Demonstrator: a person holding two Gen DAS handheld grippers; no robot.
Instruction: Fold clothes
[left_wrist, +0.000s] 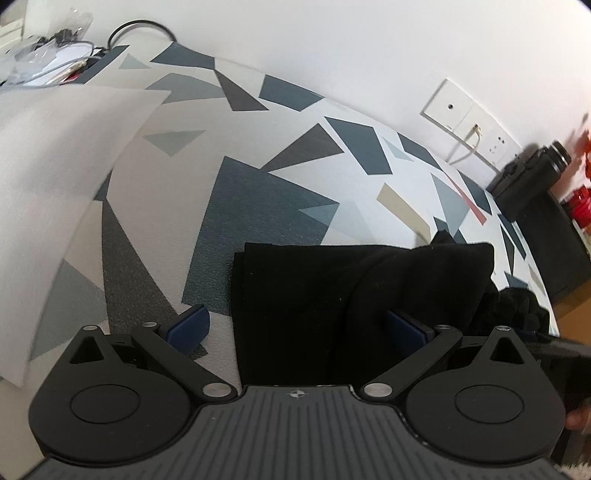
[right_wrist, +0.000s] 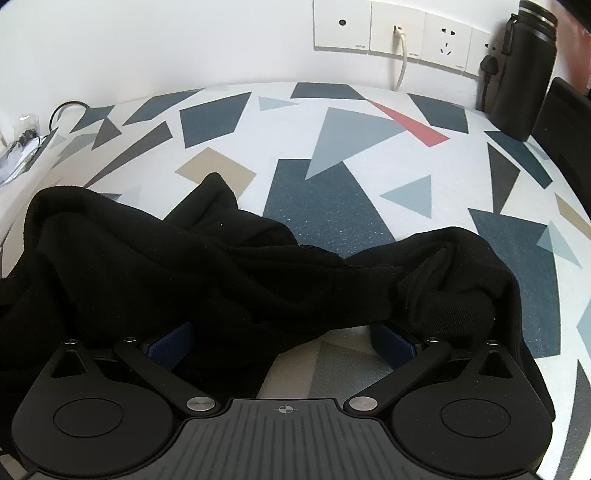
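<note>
Lying bunched on the patterned counter (right_wrist: 332, 206), the black garment (right_wrist: 221, 266) is sitting between both wide-spread tools, left tool (left_wrist: 297, 325) and right tool (right_wrist: 282, 343), probably readying a fold grab.

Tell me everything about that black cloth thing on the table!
The black garment looks like soft knit fabric, plain with no print. It lies rumpled on the patterned tablecloth. In the left wrist view one part looks folded flat with a straight edge; in the right wrist view it bunches in lumpy folds. Both the left claw and the right claw are open, the fabric draped over or against their blue pads. What kind of garment it is cannot be told.
</note>
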